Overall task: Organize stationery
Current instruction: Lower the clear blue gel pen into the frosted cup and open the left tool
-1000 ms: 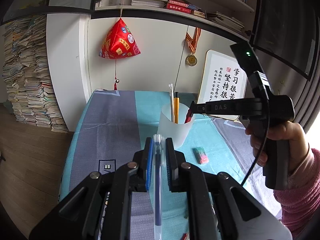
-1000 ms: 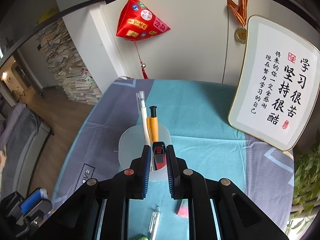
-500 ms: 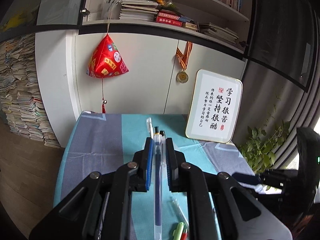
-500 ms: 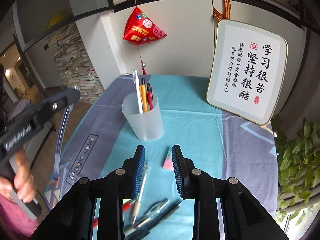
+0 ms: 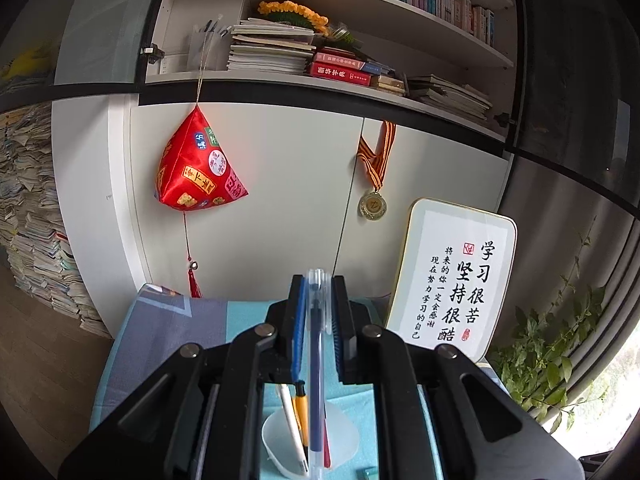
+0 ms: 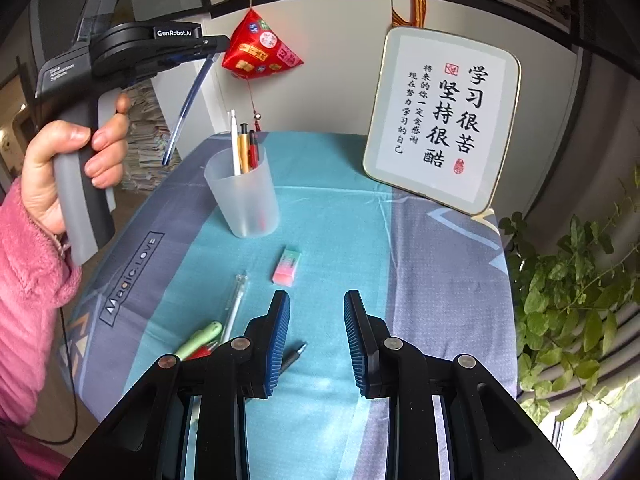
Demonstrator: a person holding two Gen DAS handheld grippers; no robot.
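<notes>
Low in the middle of the left wrist view, the left tongs (image 5: 318,312) are closed on a clear pen (image 5: 316,364) with a blue refill, gripped near its upper end so that its long body hangs down over the translucent cup (image 5: 344,432) at the bottom of the frame. In the right wrist view the same pen (image 6: 188,108) slants down from the left tongs (image 6: 214,46) at upper left, its tip to the left of the cup (image 6: 244,200) and above its rim, not inside it. A white pen (image 6: 234,142), an orange pen (image 6: 243,148) and a red pen (image 6: 253,150) stand in the cup. The right tongs (image 6: 316,340) fill the lower centre of that view, spread wide apart with nothing between them, above the blue-and-grey surface (image 6: 340,232). On the surface below the cup lie a pink-and-green eraser (image 6: 286,265), a clear pen (image 6: 236,300), a green pen (image 6: 200,339) and, partly hidden by the left finger of the right tongs, a dark pen (image 6: 294,356). A framed calligraphy board (image 6: 444,120) leans at upper right.
</notes>
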